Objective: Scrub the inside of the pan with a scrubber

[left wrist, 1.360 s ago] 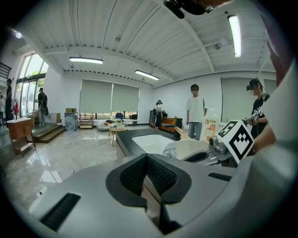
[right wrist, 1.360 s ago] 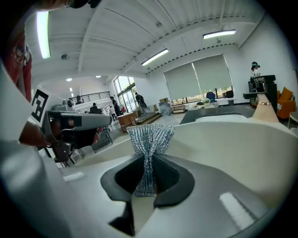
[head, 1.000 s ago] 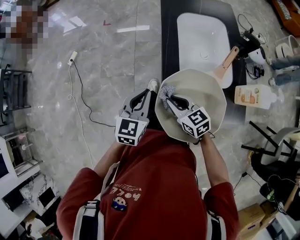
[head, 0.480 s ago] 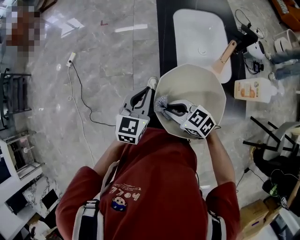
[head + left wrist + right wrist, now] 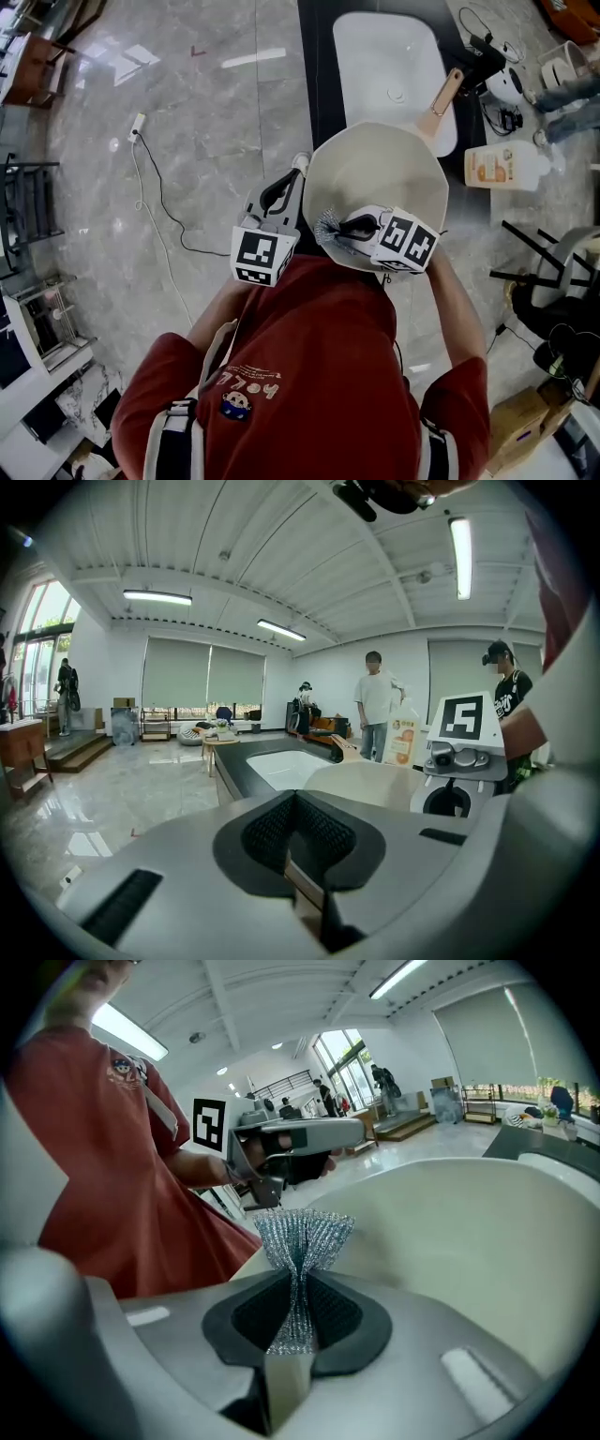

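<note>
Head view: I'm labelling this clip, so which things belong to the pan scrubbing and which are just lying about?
In the job:
- pan, gripped at its rim by the left gripper
- scrubber, pinched in the right gripper, inside the pan

Lying about:
- sink
- bottle beside the sink
- power strip

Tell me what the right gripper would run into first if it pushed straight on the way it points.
The right gripper, shut on the scrubber, points at the inner wall of the pan near its rim; the scrubber would probably press there first. The left gripper grips that rim just beyond.
</note>
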Motion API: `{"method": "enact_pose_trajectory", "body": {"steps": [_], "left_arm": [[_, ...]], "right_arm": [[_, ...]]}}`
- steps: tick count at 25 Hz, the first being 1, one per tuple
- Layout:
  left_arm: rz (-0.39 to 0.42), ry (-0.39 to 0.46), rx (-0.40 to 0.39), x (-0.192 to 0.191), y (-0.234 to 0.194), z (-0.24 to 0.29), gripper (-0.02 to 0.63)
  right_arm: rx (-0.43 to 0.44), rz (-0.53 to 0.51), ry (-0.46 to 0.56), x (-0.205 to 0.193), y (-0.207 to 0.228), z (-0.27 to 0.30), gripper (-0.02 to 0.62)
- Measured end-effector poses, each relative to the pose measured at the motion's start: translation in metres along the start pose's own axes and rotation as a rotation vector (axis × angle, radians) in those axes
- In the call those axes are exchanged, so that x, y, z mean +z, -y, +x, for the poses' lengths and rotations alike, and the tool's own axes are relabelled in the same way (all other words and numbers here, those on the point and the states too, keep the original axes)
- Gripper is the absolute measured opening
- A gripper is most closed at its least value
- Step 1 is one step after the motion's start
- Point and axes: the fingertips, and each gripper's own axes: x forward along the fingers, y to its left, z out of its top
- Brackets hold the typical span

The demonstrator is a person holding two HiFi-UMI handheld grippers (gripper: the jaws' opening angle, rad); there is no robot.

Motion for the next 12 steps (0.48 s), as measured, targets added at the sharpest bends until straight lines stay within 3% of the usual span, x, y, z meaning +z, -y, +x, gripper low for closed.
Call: {"method": "enact_pose_trajectory", "body": {"steps": [12], "left_arm": [[0.023,0.026,-0.058,0.016,0.013,0.013,0.005]], "right_arm": [[0.084,-0.006,-0.227,-0.027,-0.022,-0.017,0.067]]}}
